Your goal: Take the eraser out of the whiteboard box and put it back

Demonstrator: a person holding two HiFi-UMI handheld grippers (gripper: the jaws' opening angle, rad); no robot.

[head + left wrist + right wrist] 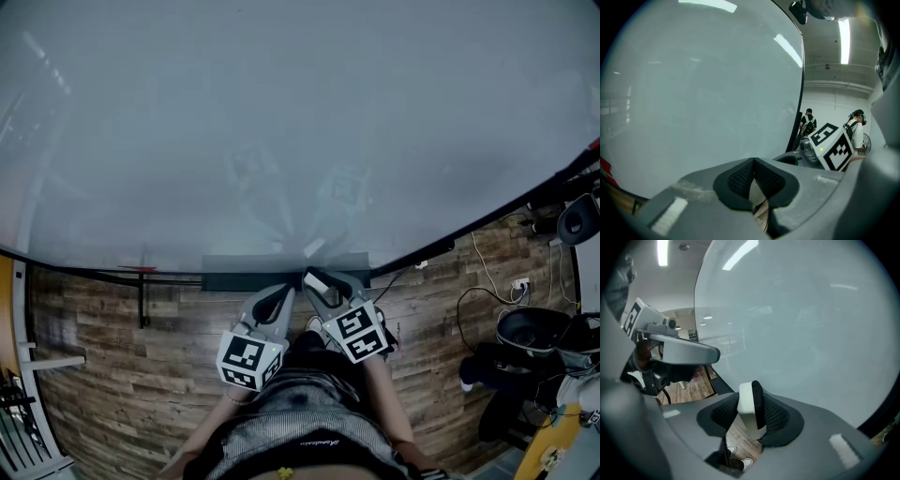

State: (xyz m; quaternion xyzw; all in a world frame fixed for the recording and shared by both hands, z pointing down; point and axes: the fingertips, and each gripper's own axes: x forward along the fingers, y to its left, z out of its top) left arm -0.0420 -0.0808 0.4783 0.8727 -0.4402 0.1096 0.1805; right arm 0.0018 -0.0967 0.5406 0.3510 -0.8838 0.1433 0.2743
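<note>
Eraser check, anyone? Where's it sitting, in the whiteboard box or out?

> Out, as far as I can see. The right gripper is clamped on it. In the right gripper view the white body and the black felt side stand upright between the pads, with one jaw pressed against each face. The whiteboard fills everything behind it, and under it you can see wooden floor and shoe tips.

How close is it to the box though?

> From the head view the jaws end right at the front edge of that dark tray along the board's bottom edge. Can't tell if the eraser touches it.

And the other hand?

> The left gripper has its jaws together, the tips meet and nothing's in them. It sits just beside the right one, pointing at the same stretch of tray. Its own view catches the right gripper's marker cube off to the side, plus a couple of people way back in the room.
</note>
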